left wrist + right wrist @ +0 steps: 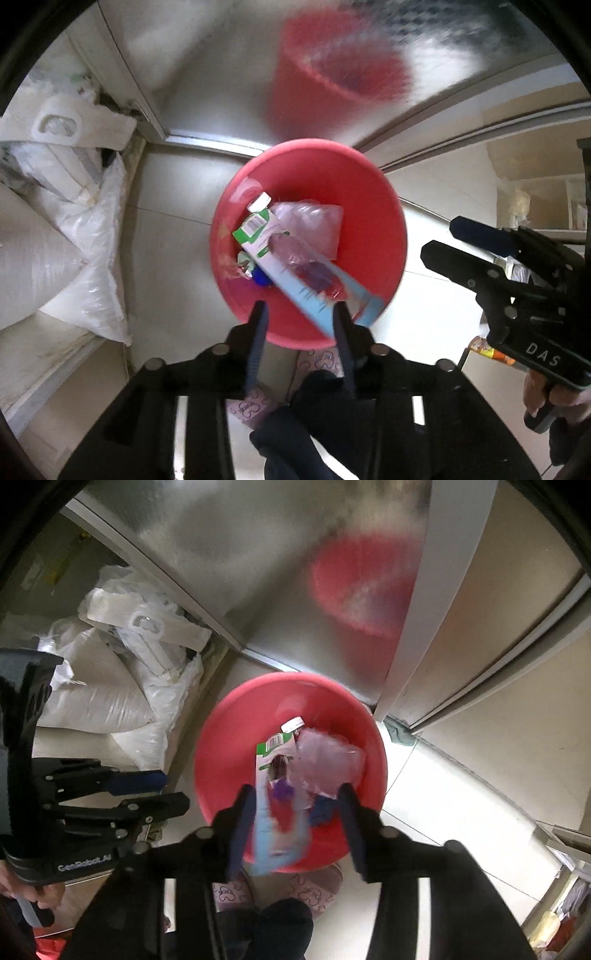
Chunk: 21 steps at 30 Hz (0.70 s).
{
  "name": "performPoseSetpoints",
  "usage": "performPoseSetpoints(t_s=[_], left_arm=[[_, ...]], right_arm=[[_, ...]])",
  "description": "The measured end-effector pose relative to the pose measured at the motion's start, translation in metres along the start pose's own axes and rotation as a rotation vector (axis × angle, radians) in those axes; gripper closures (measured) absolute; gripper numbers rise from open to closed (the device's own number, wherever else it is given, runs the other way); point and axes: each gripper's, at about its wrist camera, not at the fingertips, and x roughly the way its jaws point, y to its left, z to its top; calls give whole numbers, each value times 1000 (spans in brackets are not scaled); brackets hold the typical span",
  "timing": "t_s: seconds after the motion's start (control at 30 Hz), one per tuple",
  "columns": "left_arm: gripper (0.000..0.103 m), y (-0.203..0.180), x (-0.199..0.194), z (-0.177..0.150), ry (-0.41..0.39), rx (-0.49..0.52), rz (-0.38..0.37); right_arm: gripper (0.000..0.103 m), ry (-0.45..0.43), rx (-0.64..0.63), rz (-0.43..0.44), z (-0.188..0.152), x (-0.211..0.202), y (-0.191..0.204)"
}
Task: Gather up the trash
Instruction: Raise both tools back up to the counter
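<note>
A red plastic bin [229, 206] [221, 716] stands on the pale floor below both grippers. Inside lie a white, green and light-blue carton [266, 240] [271, 751], a crumpled clear plastic bag [314, 225] [328, 760], a white cap [260, 202] and small blue and purple scraps. The carton's near end is blurred. My left gripper [300, 317] [173, 792] hangs over the bin's near rim, open, its pads pressing on nothing. My right gripper [295, 805] [441, 238] is open too, with the blurred carton end seen between its fingers.
White sacks and plastic bags [55, 258] [103, 698] are piled to the left. A brushed-metal door [221, 74] behind the bin mirrors it. Patterned slippers [314, 886] stand at the near rim. A colourful packet [491, 350] lies at the right.
</note>
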Motion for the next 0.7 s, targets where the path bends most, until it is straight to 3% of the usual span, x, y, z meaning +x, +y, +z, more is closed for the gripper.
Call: performPoseSetpoints(t_s=[0.13, 0.23, 0.4, 0.47, 0.53, 0.57, 0.7], left_arm=[[47, -6, -48, -11, -17, -5, -5], [31, -16, -97, -21, -35, -22, -25], [25, -38, -171, -36, -49, -16, -1], [24, -45, -207, -43, -70, -19, 10], [12, -52, -241, -49, -99, -15, 23], [12, -57, -259, -52, -118, -9, 30], [12, -74, -329, -55, -167, -13, 41]], right_arm=[[40, -6, -31, -4, -2, -36, 15], [36, -16, -23, 12, -4, -78, 24], [31, -36, -13, 24, -7, -154, 44], [20, -62, -15, 17, -8, -190, 55], [11, -91, -16, 15, -7, -218, 62], [4, -110, -14, 18, -7, -241, 66], [1, -145, -24, 24, 1, -299, 84]])
